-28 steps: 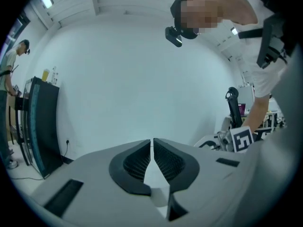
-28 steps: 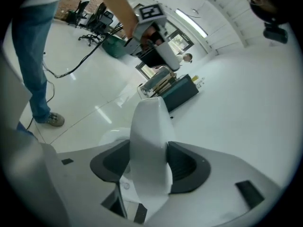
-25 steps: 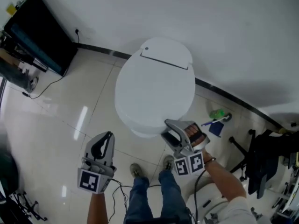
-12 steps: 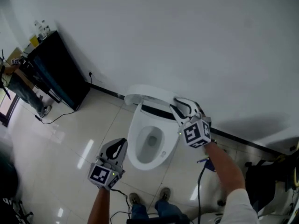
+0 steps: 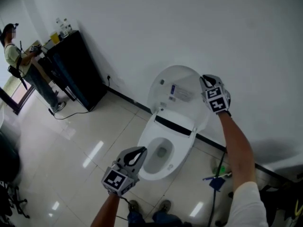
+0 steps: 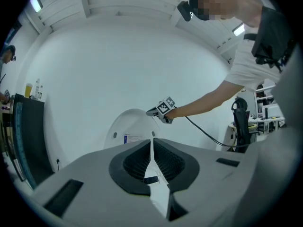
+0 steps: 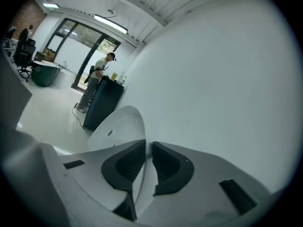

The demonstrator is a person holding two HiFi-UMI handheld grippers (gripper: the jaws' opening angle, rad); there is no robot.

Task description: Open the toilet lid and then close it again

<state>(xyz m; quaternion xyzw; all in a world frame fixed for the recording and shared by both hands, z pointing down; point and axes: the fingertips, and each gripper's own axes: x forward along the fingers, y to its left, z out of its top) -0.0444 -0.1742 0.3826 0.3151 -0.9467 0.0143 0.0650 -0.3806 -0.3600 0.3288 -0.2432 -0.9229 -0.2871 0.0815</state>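
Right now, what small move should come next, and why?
Probably start tipping the toilet lid forward to close it: it stands fully raised by the wall, and the right gripper, whose jaws have just been closing, seems to pinch its rim.

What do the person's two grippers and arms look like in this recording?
The left gripper and right gripper match: light grey bodies, fingers lined with dark ribbed pads, and a cube of black-and-white square markers at the back. A thin black cable runs from the right one. The right arm has a white short sleeve; the left forearm is bare.
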